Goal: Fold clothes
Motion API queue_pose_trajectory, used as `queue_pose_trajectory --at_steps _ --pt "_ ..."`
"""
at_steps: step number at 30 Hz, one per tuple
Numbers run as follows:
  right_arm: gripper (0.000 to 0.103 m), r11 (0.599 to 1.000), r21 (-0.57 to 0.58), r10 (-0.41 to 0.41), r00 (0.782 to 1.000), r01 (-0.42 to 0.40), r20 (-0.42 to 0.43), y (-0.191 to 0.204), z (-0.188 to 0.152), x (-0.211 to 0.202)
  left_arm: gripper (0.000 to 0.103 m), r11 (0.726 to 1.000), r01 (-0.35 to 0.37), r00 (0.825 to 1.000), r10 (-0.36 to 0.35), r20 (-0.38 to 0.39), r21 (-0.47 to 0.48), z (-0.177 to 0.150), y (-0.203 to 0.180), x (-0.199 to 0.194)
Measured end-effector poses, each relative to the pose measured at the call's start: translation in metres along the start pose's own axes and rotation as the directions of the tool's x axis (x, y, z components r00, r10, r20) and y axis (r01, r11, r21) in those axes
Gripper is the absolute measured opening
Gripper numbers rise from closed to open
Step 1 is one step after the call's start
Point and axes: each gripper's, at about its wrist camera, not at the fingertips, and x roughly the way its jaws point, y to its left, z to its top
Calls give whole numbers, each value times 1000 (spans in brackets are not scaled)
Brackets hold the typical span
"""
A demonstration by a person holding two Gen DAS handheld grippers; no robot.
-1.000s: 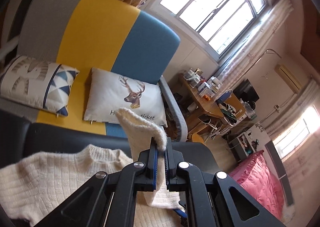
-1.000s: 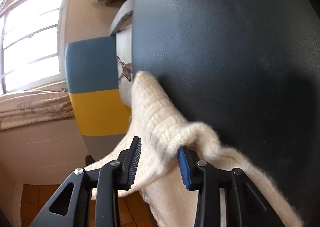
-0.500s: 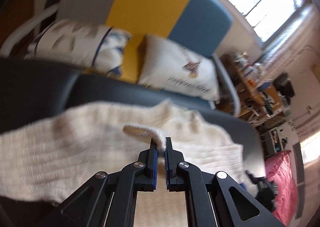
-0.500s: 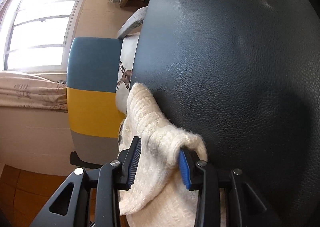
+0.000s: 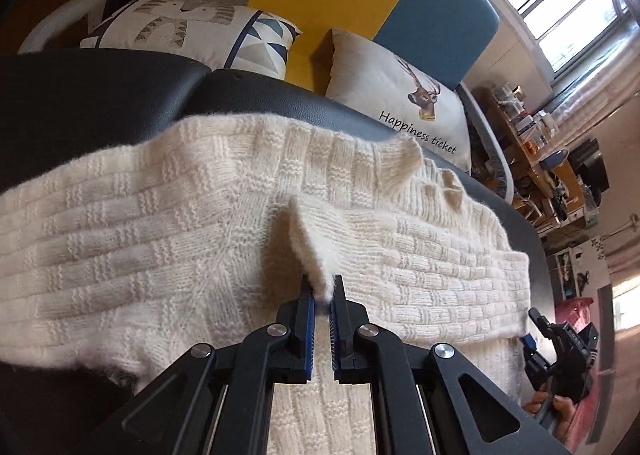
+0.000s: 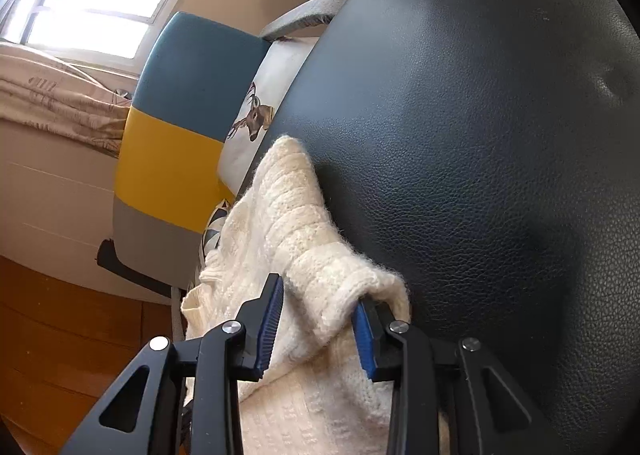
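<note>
Though chunky, the cream knit sweater reads soft, limp and light; hems and cuffs give the surest hold. It lies across the black leather bench. Left gripper pinches a cuff, whose flap rises toward 11 o'clock. Right gripper stands spread around a bunched edge. A second ago the left held its cuff high; now it's low over the body.

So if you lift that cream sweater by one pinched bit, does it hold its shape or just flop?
Probably flops: the sweater peaks into a soft tent where the left gripper pinches it, the rest lying flat. It likely drapes too; in the right gripper its edge curls over one finger. The fuzzy knit should grip the pads rather than slip.
</note>
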Motion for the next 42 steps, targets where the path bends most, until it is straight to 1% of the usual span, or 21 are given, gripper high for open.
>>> queue_pose_trajectory --at_steps 1,3,5,7,9,11,13,16,19,21,22,23,24,26,29,33,36,38,39,40,42 --pt "33 1000 8 14 1000 -14 -11 -1 0 0 7 1000 -11 1000 11 -20 -7 0 3 5" --pt "33 999 18 42 998 -41 -36 -2 2 -7 7 999 0 998 -3 -63 -48 0 10 10" --pt "34 998 -3 56 997 -57 -52 -3 3 -19 8 997 23 998 -27 -50 -68 0 12 -3" --pt "35 996 -15 90 994 -91 -58 -3 4 -33 8 998 2 1000 -2 4 -58 0 10 -23" --pt "36 991 -8 131 990 -131 -54 -4 5 -46 8 999 -37 996 38 79 -22 0 2 -45" --pt "36 986 16 169 985 -168 -40 -4 8 -54 8 999 -25 993 22 112 24 4 -14 -53" --pt "36 980 33 200 979 -198 -36 0 12 -54 8 996 -24 996 17 82 85 1 -42 -32" --pt "36 971 -10 236 967 -238 -94 23 18 -35 8 984 -20 999 14 37 176 -3 -85 -2" --pt "36 987 -39 147 968 -158 -203 39 18 0 8 964 -12 1000 15 -9 265 -7 -128 28" --pt "36 992 -59 95 973 -109 -210 34 18 6 8 946 -4 999 17 -39 323 -10 -157 48" --pt "31 994 -70 68 975 -85 -213 31 18 10 8 937 -6 998 26 -53 349 -11 -169 58" --pt "22 995 -80 42 975 -61 -216 29 17 13 8 929 -42 996 68 -60 367 -15 -173 69" --pt "22 995 -91 15 976 -36 -219 27 17 16 8 921 -76 992 110 -68 382 -20 -174 79" --pt "23 994 -113 -37 974 12 -223 22 17 22 8 923 -79 992 110 -62 377 -25 -167 84" --pt "28 982 -186 0 984 -34 -177 40 25 12 8 926 -53 995 79 -54 375 -27 -162 80" --pt "28 957 -288 -12 992 -23 -122 71 48 19 8 937 -5 999 15 -28 350 -17 -162 66" --pt "28 929 -369 -70 990 21 -120 87 58 39 9 947 -19 1000 23 -6 320 -6 -157 63" --pt "28 898 -434 -141 981 69 -134 93 59 52 9 955 -22 1000 23 -1 297 -1 -148 62" --pt "28 878 -463 -207 968 121 -139 95 60 62 9 959 -32 999 31 9 282 1 -141 61" --pt "28 854 -490 -281 948 176 -147 92 58 71 9 962 -41 999 38 16 271 1 -135 60" --pt "23 838 -514 -286 950 184 -127 97 52 69 9 966 -82 997 77 30 247 0 -120 61"
